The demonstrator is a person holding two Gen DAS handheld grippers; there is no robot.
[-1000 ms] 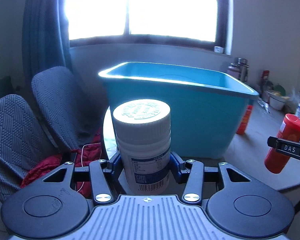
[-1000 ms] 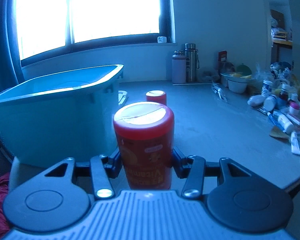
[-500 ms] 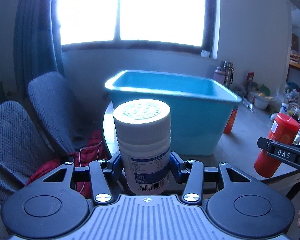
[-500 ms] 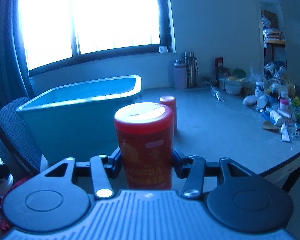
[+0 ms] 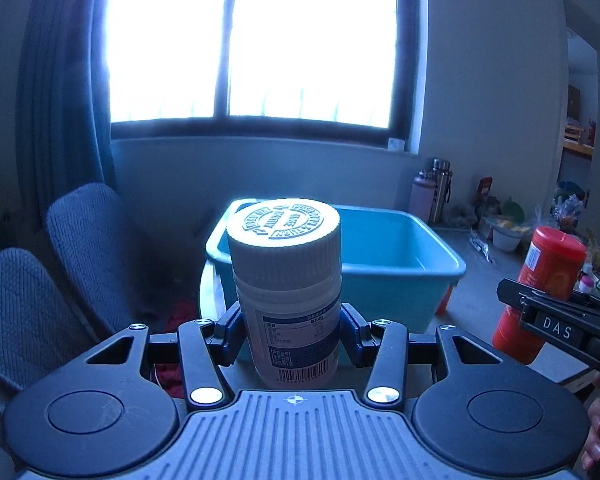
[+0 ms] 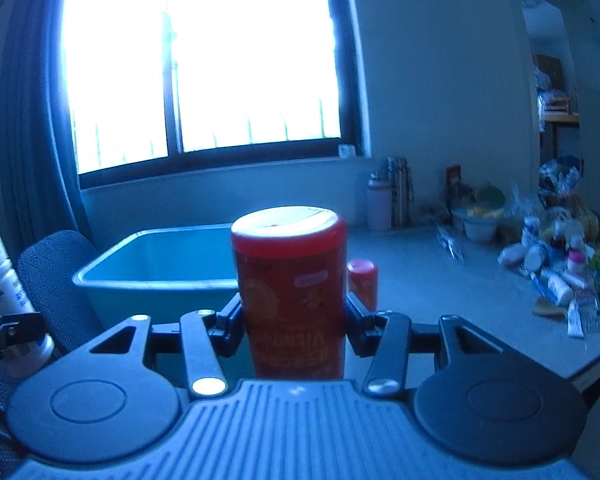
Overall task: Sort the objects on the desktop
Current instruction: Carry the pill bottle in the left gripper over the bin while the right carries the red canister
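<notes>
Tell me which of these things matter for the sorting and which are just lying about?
Part of the job:
white pill bottle
red vitamin tub
blue bin
second red tub

Lying about:
flasks
chairs
bowl

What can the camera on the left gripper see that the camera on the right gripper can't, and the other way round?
Only the left wrist view shows the embossed top of the white screw cap and the barcode of the white plastic pill bottle clamped in the left gripper, plus a second grey fabric chair.

Only the right wrist view shows a small red-capped tube standing beside the tub and the heap of small bottles and tubes along the table's right edge.

Both show the blue plastic tub, the bright window, the two flasks and the red vitamin canister in the right gripper.
</notes>
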